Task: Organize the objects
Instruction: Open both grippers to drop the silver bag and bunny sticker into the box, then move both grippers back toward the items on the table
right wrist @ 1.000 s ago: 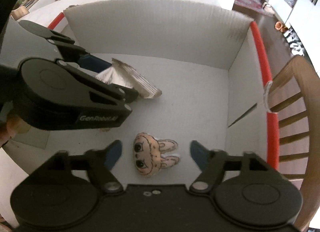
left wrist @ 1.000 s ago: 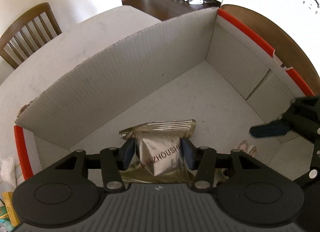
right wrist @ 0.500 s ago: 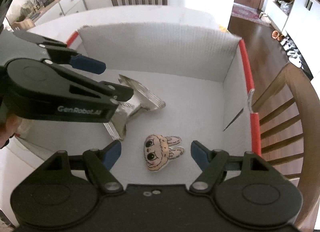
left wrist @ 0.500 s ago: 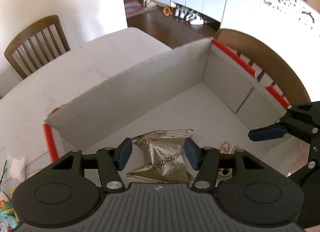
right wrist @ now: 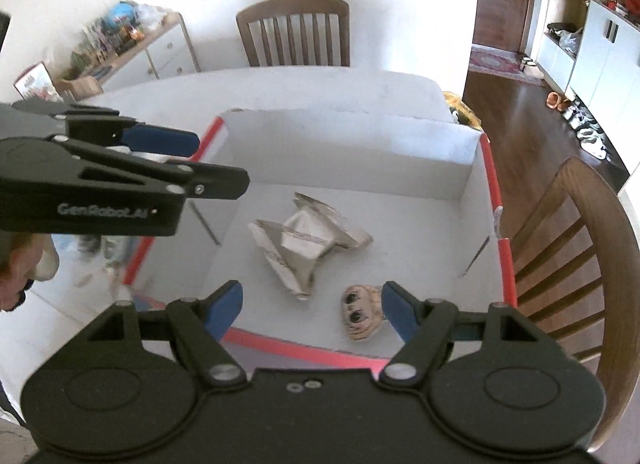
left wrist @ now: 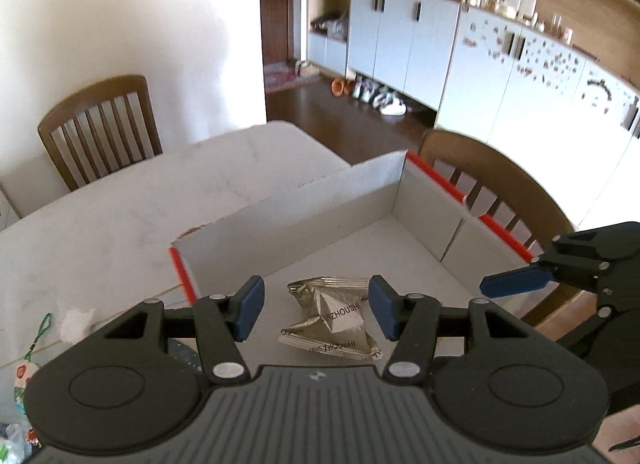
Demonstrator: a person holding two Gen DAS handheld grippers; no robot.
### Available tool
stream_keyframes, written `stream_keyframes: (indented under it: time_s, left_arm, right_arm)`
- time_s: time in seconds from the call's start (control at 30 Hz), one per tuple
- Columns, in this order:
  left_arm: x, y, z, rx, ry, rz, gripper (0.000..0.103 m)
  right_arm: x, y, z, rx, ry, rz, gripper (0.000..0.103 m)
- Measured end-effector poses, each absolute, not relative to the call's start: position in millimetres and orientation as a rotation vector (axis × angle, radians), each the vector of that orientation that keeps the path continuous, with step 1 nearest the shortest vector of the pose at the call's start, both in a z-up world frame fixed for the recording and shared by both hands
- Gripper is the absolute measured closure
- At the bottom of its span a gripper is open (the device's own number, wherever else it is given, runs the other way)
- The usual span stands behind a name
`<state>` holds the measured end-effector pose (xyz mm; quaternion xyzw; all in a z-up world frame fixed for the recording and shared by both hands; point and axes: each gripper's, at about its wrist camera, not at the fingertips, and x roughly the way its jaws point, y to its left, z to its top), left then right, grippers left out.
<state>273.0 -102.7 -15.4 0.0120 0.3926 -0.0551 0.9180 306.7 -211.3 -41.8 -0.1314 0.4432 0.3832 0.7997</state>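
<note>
Both tools now hang above the cardboard box [right wrist: 490, 167] on the table [left wrist: 120, 215], lifted vs a sec ago. Left tool [left wrist: 316, 306] has just been opening, empty; foil packet [left wrist: 330, 322] lies released inside. Right tool [right wrist: 306, 310] wide, empty, w/ doll-head toy [right wrist: 360, 318] beside packet. Drop-off looks done.

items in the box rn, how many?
2. The foil snack packet lies mid-floor of the cardboard box; the doll-face plush lies near the right gripper's side wall. Anything under that wall may be hidden.

White walls [left wrist: 120, 23], dark wood floor [left wrist: 340, 119], wooden chairs [left wrist: 100, 123], pale cabinets [left wrist: 404, 39]
</note>
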Motion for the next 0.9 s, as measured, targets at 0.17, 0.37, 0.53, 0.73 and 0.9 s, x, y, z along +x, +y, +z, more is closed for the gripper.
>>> stream_keyframes:
  time_s: [0.17, 0.37, 0.53, 0.73, 0.9]
  left_arm:
    - [241.6, -88.2, -1.3, -0.006, 0.752, -0.107, 0.037]
    - [208.0, -62.6, 2.6, -0.045, 0.721, -0.066, 0.028]
    - [184.6, -38.0, 2.4, -0.071, 0.708, -0.032, 0.021]
    - [153.9, 1.9, 1.0, -0.12, 0.701, 0.001, 0.019]
    - [128.6, 37.0, -3.8, -0.15, 0.692, 0.036, 0.01]
  right_arm:
    - [288.4, -208.7, -29.6, -0.231, 0.921, 0.832, 0.026]
    - [264.9, -197.4, -19.5, -0.173, 0.904, 0.839, 0.019]
    - [247.2, -181.7, -17.8, -0.139, 0.899, 0.846, 0.017]
    - [224.2, -156.3, -16.7, -0.102, 0.895, 0.864, 0.008]
    - [204.9, -131.5, -17.4, -0.119, 0.897, 0.884, 0.004]
